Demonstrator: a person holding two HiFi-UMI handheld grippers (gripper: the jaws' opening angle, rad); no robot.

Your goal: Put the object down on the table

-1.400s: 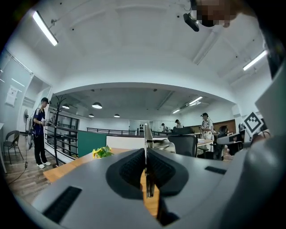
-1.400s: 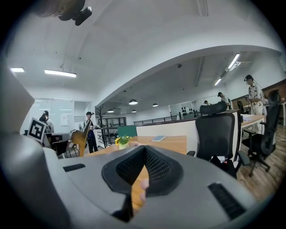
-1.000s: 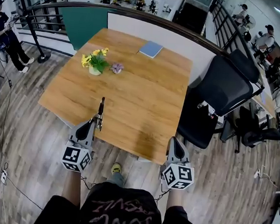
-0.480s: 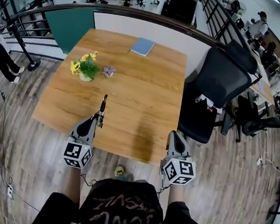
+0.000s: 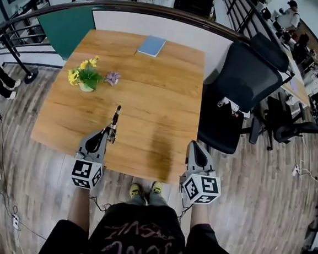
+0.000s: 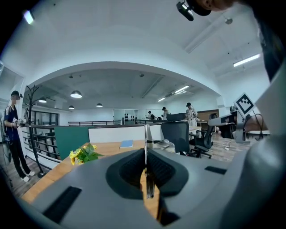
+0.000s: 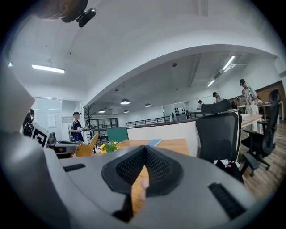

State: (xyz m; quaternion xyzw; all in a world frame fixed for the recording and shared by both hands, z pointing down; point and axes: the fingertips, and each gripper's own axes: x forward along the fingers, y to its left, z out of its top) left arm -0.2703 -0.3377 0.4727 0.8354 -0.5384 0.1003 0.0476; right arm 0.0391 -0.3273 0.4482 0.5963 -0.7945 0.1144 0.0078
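My left gripper (image 5: pixel 108 137) is shut on a slim dark rod-like tool (image 5: pixel 115 117) that sticks out past its fingertips over the near part of the wooden table (image 5: pixel 150 101). In the left gripper view the tool (image 6: pixel 146 134) stands as a thin upright strip pinched between the closed jaws of that gripper (image 6: pixel 145 156). My right gripper (image 5: pixel 192 147) hovers at the table's near edge, right of the left one. Seen in the right gripper view, this gripper (image 7: pixel 144 151) is shut with nothing between its tips.
A pot of yellow flowers (image 5: pixel 84 76) and a small purple flower (image 5: pixel 113 78) stand at the table's left. A blue notebook (image 5: pixel 151 45) lies at the far edge. A black office chair (image 5: pixel 243 84) stands right of the table. Railings and people are beyond.
Both grippers have come forward toward the table, the left one further over its near edge. The tool stays clamped in the left jaws. The person's shoes now show at the table's edge.
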